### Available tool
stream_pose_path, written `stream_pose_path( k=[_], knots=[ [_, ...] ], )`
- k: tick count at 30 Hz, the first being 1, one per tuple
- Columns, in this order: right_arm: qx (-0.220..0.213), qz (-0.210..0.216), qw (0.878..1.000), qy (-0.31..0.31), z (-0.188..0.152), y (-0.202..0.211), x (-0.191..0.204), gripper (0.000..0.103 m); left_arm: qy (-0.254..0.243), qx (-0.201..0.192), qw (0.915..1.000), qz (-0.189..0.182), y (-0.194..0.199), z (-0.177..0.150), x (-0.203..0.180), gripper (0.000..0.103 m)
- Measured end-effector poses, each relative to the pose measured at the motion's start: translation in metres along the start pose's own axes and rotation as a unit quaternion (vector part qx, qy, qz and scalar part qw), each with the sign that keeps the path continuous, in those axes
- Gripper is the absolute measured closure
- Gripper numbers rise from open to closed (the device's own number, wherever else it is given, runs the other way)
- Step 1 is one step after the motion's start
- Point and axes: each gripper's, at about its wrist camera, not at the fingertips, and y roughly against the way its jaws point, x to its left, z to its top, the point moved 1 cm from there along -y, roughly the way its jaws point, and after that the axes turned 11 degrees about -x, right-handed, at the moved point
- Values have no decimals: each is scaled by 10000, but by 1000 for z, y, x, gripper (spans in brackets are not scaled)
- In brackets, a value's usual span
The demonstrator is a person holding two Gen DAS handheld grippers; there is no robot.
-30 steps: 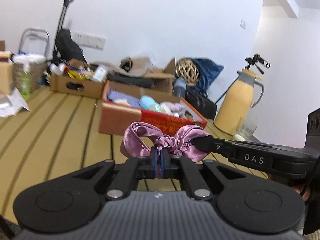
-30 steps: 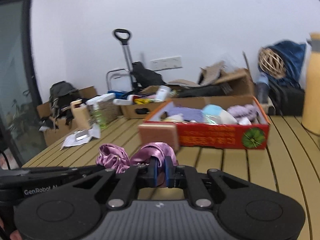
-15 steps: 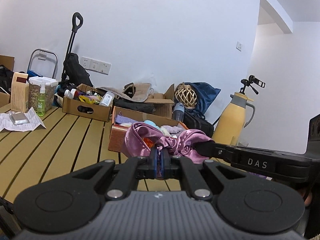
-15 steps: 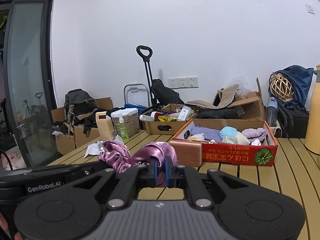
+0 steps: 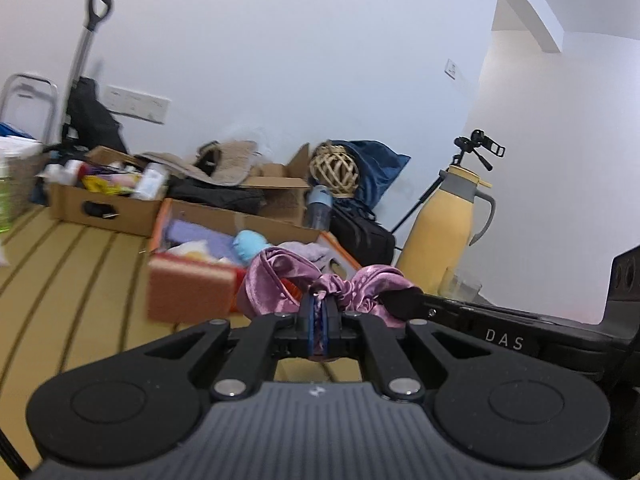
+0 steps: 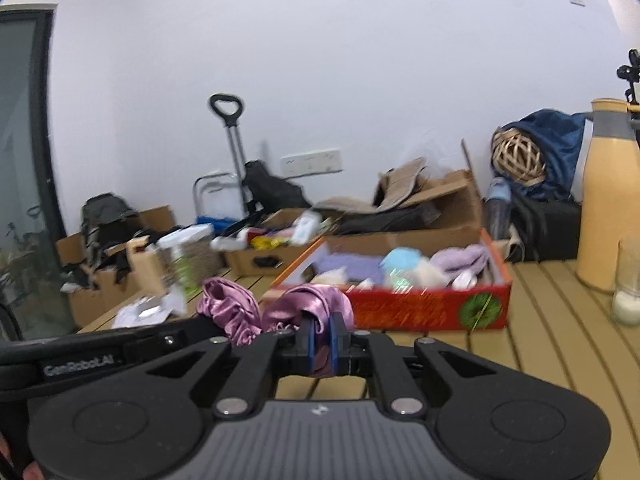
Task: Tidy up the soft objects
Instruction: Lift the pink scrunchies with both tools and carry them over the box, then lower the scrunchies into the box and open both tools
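A pink-purple satin scrunchie (image 5: 276,280) hangs in the air between both grippers, above the slatted wooden table (image 5: 68,264). My left gripper (image 5: 319,308) is shut on its middle fold. In the right wrist view the same scrunchie (image 6: 228,304) shows, and my right gripper (image 6: 320,332) is shut on its other loop. The right gripper's finger (image 5: 404,300) reaches into the scrunchie from the right in the left wrist view. Behind it stands a red cardboard box (image 6: 420,310) holding several soft items in lilac, blue and cream.
A brown block (image 5: 188,292) leans at the red box's near corner. A yellow thermos jug (image 5: 440,232) and a glass (image 6: 628,280) stand at the right. A cardboard box of bottles (image 5: 104,200), bags, a wicker ball (image 6: 518,156) and a trolley crowd the back.
Both grippers have swung back nearer the red box after pulling away and up half a second ago; the scrunchie stays gripped by both throughout.
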Motion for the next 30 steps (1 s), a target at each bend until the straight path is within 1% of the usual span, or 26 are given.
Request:
stream_pose_path(
  k=[4, 7, 9, 10, 11, 12, 13, 14, 15, 17, 18, 19, 21, 23, 25, 26, 27, 30],
  knots=[
    [-78, -164, 9998, 49, 24, -57, -38, 96, 64, 215, 9997, -115, -84, 22, 16, 99],
    [112, -296, 9995, 16, 36, -113, -72, 96, 121, 560, 9984, -28, -154, 29, 29, 99],
    [400, -449, 9982, 18, 37, -154, -94, 96, 82, 922, 9957, 68, -204, 24, 37, 99],
    [541, -516, 9972, 43, 35, -172, -104, 96, 78, 1141, 9932, 201, -227, 18, 42, 98],
    [776, -613, 9951, 65, 31, -192, -113, 96, 48, 1317, 9907, 327, -245, 12, 47, 98],
    [1030, -699, 9922, 60, 24, -211, -121, 95, -41, 1514, 9870, 544, -263, 3, 52, 97],
    [1253, -702, 9895, 168, 15, -229, -126, 95, -105, 1680, 9832, 704, -272, -5, 57, 97],
    [1411, -754, 9868, 242, 7, -242, -128, 95, -141, 1721, 9827, 677, -275, -9, 61, 97],
    [1521, -783, 9845, 387, 0, -251, -127, 94, -130, 1681, 9837, 629, -274, -10, 64, 94],
    [1613, -720, 9813, 762, -10, -260, -120, 93, -89, 1591, 9852, 631, -270, -9, 72, 87],
    [1675, -650, 9801, 849, -13, -261, -119, 92, -61, 1530, 9860, 657, -267, -8, 76, 81],
    [1774, -556, 9788, 855, -13, -264, -119, 92, -54, 1486, 9867, 663, -264, -7, 80, 79],
    [1994, -323, 9770, 680, -10, -266, -123, 91, -69, 1472, 9864, 728, -256, -3, 83, 79],
    [2287, -127, 9719, 537, -4, -267, -127, 90, 15, 1450, 9872, 666, -249, 4, 84, 73],
    [2472, -31, 9678, 465, 1, -261, -129, 86, -126, 1265, 9897, 658, -232, 14, 80, 55],
    [2493, -19, 9676, 409, 3, -257, -130, 84, -235, 1163, 9902, 740, -224, 19, 78, 54],
    [2416, -78, 9696, 390, 8, -250, -131, 80, -342, 1060, 9903, 826, -215, 25, 76, 54],
    [2112, -257, 9765, 354, 29, -223, -130, 68, -379, 890, 9920, 806, -184, 44, 70, 51]
  ],
)
